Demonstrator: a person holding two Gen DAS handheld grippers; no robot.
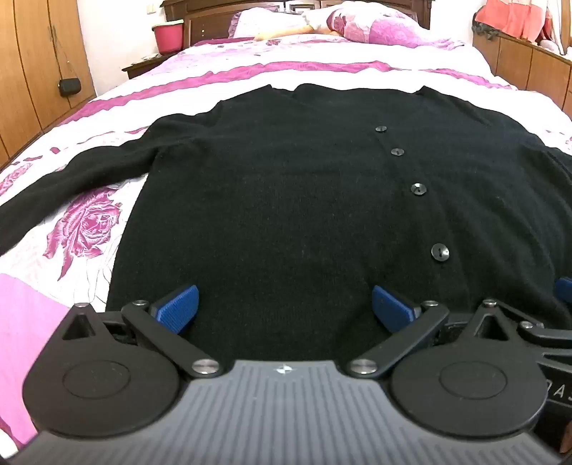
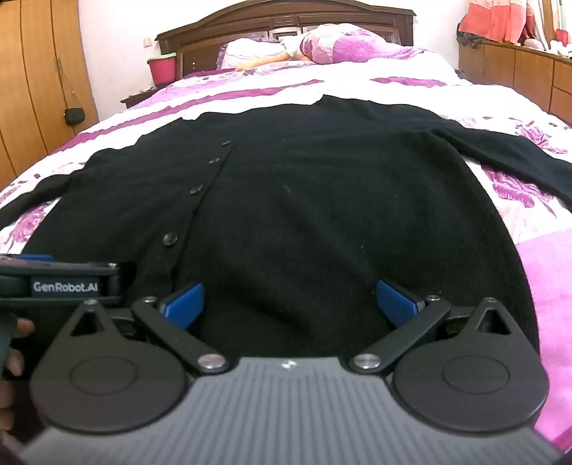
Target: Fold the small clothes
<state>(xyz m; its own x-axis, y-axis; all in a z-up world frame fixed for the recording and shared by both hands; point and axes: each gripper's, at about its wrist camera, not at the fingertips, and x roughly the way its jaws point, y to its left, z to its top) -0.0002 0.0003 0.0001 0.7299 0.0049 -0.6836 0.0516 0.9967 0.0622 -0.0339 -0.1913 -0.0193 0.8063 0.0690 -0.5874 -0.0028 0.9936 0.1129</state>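
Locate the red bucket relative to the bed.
The red bucket stands at the far left of both wrist views, beside the dark wooden headboard at the head of the bed, beyond the black cardigan.

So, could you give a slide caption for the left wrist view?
Open left gripper above a buttoned black cardigan spread flat on a floral bedspread.

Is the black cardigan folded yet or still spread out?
Spread flat. The black cardigan lies front up on the bedspread, buttoned, both sleeves stretched outward, no fold visible.

floral bedspread — pink pillow, red bucket
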